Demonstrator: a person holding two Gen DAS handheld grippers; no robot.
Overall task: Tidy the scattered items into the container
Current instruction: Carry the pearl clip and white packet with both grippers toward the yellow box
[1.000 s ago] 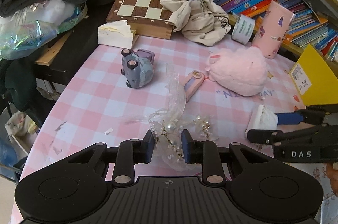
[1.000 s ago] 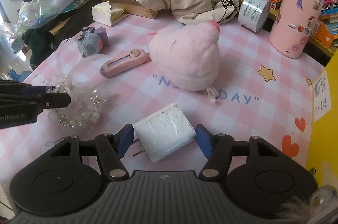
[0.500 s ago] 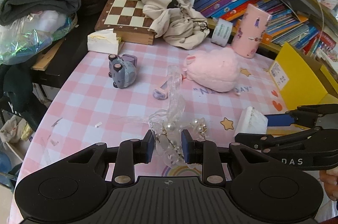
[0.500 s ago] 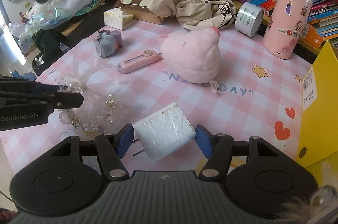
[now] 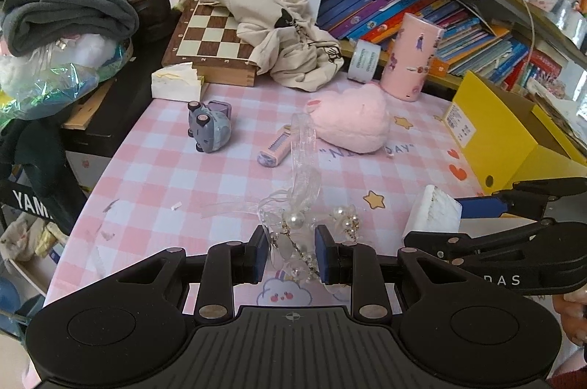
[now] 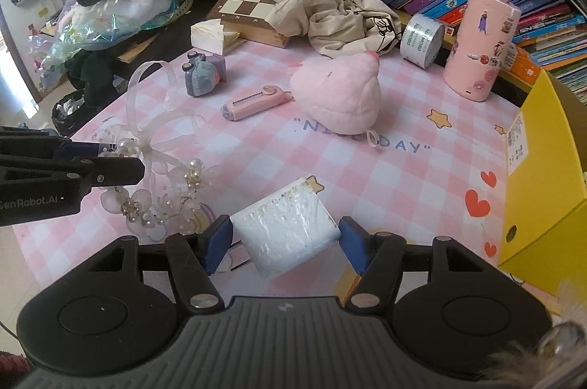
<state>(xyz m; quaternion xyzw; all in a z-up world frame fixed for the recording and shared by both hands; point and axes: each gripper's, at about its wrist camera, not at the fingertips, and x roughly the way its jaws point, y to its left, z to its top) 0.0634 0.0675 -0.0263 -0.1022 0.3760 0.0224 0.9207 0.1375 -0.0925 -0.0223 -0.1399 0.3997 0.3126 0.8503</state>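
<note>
Cluttered room: bookshelves fill the upper right of both views, and a pink checked tablecloth (image 5: 154,176) covers the work surface across the centre.

1. Container: a yellow box (image 6: 543,183) stands at the right edge of the right wrist view, open side up. It is judged the destination for the loose items.
2. Items remaining on the cloth, largest first: a pink plush toy (image 6: 339,95) at centre; a grey-blue toy car (image 5: 209,128) at centre left, tipped on its side; a pink utility knife (image 6: 253,97) just beside the plush.
3. Right gripper (image 6: 284,238): clenched on a white power adapter (image 6: 286,231), gripped across its flat sides, prongs pointing toward the lower left of the frame. The broad faces give the pads a stable seat.
4. Left gripper (image 5: 290,253): closed on a pearl-and-ribbon headpiece (image 5: 293,224), pinched at the beaded cluster. The clear ribbon loop trails up the frame; it is judged liable to snag.

Assessment: 2 items in hand, 0 seen deposited. Both loads sit left of the box, near it but not over it.
</note>
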